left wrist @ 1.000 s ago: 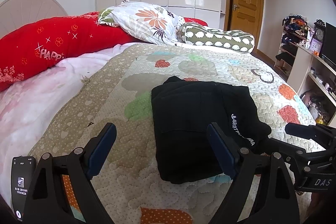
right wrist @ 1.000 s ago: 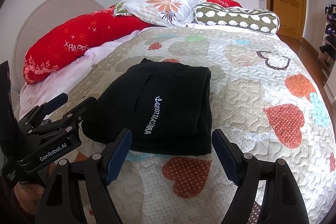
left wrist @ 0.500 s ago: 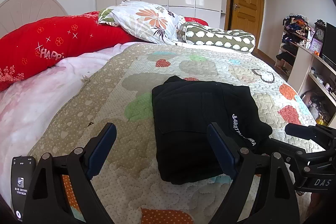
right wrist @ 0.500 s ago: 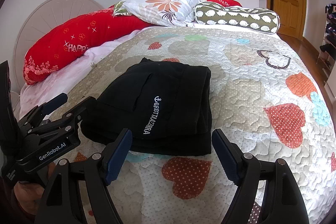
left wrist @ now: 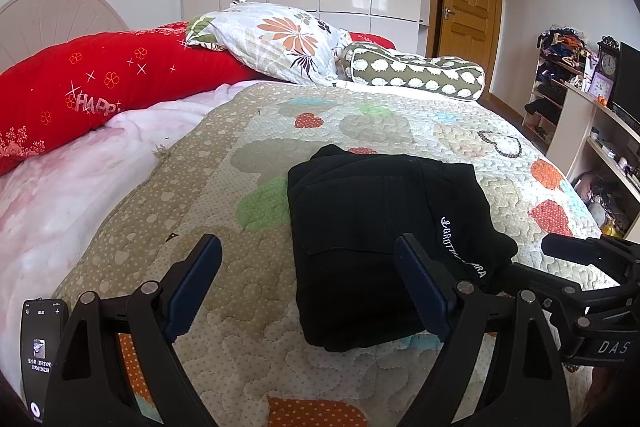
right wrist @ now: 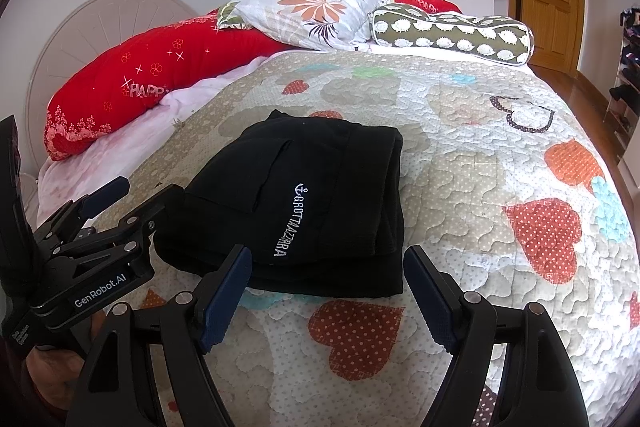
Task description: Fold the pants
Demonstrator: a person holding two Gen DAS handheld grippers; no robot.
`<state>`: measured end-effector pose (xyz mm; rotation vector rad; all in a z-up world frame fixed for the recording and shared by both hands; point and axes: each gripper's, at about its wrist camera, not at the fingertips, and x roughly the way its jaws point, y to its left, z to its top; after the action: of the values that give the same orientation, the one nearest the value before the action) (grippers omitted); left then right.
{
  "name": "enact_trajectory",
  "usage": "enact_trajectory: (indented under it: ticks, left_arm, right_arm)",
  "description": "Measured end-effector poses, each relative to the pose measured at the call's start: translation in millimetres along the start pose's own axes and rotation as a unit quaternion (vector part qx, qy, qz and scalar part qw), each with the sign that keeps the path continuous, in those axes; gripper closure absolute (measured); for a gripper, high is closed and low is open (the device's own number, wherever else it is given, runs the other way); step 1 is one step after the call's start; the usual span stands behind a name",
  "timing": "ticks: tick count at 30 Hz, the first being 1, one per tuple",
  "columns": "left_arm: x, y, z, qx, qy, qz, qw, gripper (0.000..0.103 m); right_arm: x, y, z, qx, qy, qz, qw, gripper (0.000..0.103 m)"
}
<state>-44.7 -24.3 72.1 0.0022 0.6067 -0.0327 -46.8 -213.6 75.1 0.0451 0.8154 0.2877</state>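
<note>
Black pants (left wrist: pixel 372 235) lie folded into a compact stack on the quilted bed, white lettering on top; they also show in the right wrist view (right wrist: pixel 312 203). My left gripper (left wrist: pixel 312 287) is open and empty, held just in front of the stack's near left edge. My right gripper (right wrist: pixel 328 295) is open and empty, held just in front of the stack's near edge. Each gripper shows in the other's view: the right one (left wrist: pixel 576 267) at the right, the left one (right wrist: pixel 124 199) at the left, both beside the stack.
The heart-patterned quilt (right wrist: pixel 500 155) covers the bed. A red bolster (left wrist: pixel 100 87), a floral pillow (left wrist: pixel 276 43) and a green patterned cushion (left wrist: pixel 420 75) lie at the head. Shelves (left wrist: pixel 592 131) stand at the right. A phone (left wrist: pixel 40 351) is at the lower left.
</note>
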Motion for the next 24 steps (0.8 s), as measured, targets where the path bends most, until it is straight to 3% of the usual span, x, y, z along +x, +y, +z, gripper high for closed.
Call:
enact_trajectory:
  ticks: [24]
  left_arm:
    - [-0.5, -0.1, -0.8, -0.001, -0.002, -0.005, 1.0000, 0.014]
  right_arm:
    - [-6.6, -1.8, 0.6, 0.000, -0.003, -0.003, 1.000, 0.023]
